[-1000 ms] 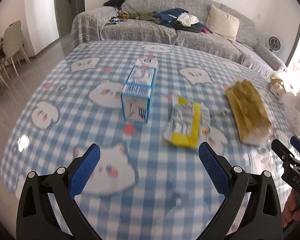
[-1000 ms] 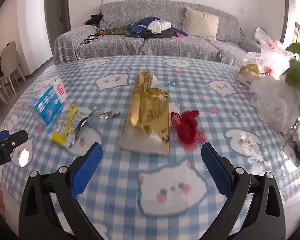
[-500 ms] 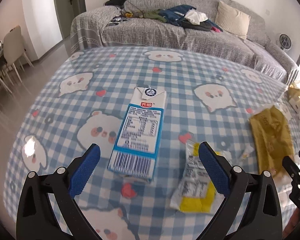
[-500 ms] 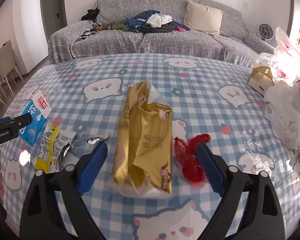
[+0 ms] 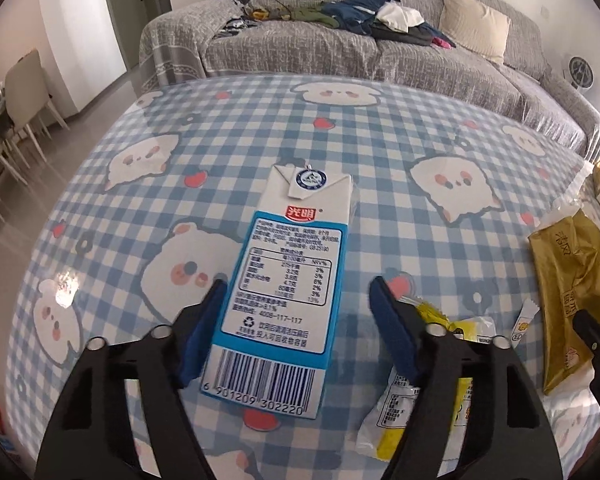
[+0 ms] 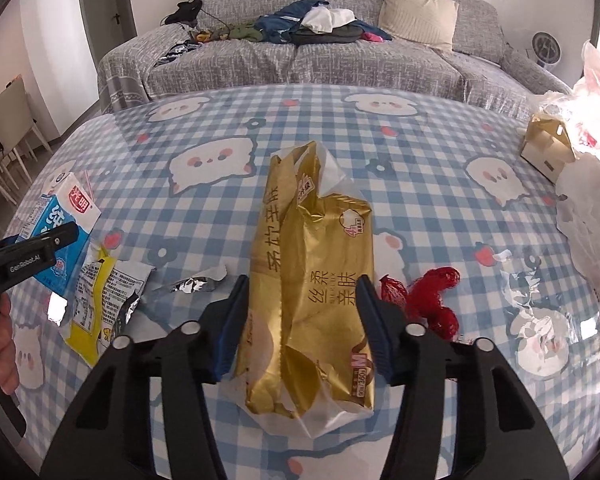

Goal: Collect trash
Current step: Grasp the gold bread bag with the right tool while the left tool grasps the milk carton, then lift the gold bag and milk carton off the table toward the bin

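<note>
A blue and white milk carton (image 5: 288, 280) lies flat on the checked table. My left gripper (image 5: 296, 300) straddles its near half; the left pad touches the carton's side and the right pad stands a little off it. A gold plastic bag (image 6: 312, 288) lies lengthwise in the right wrist view. My right gripper (image 6: 302, 296) sits around its middle with both pads at the bag's edges. The carton (image 6: 60, 228) and left gripper also show at the left of the right wrist view.
A yellow and white wrapper (image 6: 100, 296), a foil scrap (image 6: 194, 284) and a red net (image 6: 424, 296) lie beside the gold bag. White plastic bags (image 6: 592, 208) and a small cardboard box (image 6: 546, 152) stand at the right. A grey sofa (image 6: 340, 48) stands beyond the table.
Both grippers moved forward and down over their objects and their jaws narrowed, the left around the carton, the right around the gold bag.
</note>
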Demonstrator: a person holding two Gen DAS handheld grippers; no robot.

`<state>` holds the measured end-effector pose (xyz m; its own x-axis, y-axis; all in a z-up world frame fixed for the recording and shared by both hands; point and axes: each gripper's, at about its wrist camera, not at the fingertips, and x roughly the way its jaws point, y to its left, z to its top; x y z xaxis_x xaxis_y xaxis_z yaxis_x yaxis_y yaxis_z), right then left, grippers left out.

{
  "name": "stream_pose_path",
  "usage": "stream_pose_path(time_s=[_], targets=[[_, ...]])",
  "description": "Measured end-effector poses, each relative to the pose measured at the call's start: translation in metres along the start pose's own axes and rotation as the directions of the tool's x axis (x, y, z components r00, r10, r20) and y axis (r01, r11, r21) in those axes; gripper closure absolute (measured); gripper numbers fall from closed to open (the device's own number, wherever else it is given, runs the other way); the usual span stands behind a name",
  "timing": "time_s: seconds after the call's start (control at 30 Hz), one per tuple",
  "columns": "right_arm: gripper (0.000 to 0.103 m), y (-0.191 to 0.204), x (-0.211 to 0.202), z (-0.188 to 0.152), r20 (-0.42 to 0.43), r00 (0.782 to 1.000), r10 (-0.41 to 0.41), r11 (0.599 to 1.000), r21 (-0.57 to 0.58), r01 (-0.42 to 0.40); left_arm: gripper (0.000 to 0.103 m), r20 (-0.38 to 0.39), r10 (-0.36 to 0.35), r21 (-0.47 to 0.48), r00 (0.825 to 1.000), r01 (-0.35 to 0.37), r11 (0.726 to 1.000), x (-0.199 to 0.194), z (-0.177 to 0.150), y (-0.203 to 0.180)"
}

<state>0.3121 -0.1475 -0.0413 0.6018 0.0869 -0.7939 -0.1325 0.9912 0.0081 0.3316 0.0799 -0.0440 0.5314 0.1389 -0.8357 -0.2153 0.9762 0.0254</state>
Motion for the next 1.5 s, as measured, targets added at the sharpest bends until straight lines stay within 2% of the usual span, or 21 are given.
stream_pose_path(time_s=[0.07,0.13,0.17,0.2,0.3,0.4,1.07,1.5], targets=[[0.063,0.002,0.001,0.001,0.003,1.0,-0.001,1.0,-0.004,0.001,0.04,0.0,-0.002,0.004,1.0,0.002,1.0,0.0,-0.001,0.0],[0.07,0.002,0.001,0.001,0.004,1.0,0.003,1.0,-0.007,-0.003,0.05,0.002,0.007,0.014,1.0,-0.007,1.0,0.0,-0.001,-0.001],[0.075,0.003,0.001,0.001,0.006,1.0,0.005,1.0,-0.007,-0.004,0.059,0.0,0.002,0.014,1.0,-0.002,1.0,0.0,-0.001,-0.001],[0.081,0.003,0.0,0.002,0.009,1.0,0.004,1.0,-0.007,-0.004,0.062,-0.005,-0.004,0.013,1.0,0.004,1.0,0.001,-0.001,0.0],[0.094,0.006,-0.001,0.001,0.025,1.0,-0.006,1.0,-0.029,0.007,0.063,0.0,-0.003,0.015,1.0,0.003,1.0,0.001,-0.003,-0.001],[0.097,0.009,-0.004,0.001,0.045,0.999,-0.014,0.999,-0.042,0.016,0.063,0.004,0.001,0.02,1.0,-0.001,1.0,-0.001,-0.003,-0.001],[0.098,0.019,-0.039,0.001,0.114,0.993,-0.002,0.998,-0.061,0.009,0.063,0.035,-0.016,0.009,0.999,0.016,1.0,-0.032,-0.01,0.002],[0.098,0.024,-0.079,-0.015,0.153,0.988,-0.007,0.998,-0.068,0.017,0.063,0.07,-0.039,-0.006,0.997,0.04,0.999,-0.081,-0.039,0.004]])
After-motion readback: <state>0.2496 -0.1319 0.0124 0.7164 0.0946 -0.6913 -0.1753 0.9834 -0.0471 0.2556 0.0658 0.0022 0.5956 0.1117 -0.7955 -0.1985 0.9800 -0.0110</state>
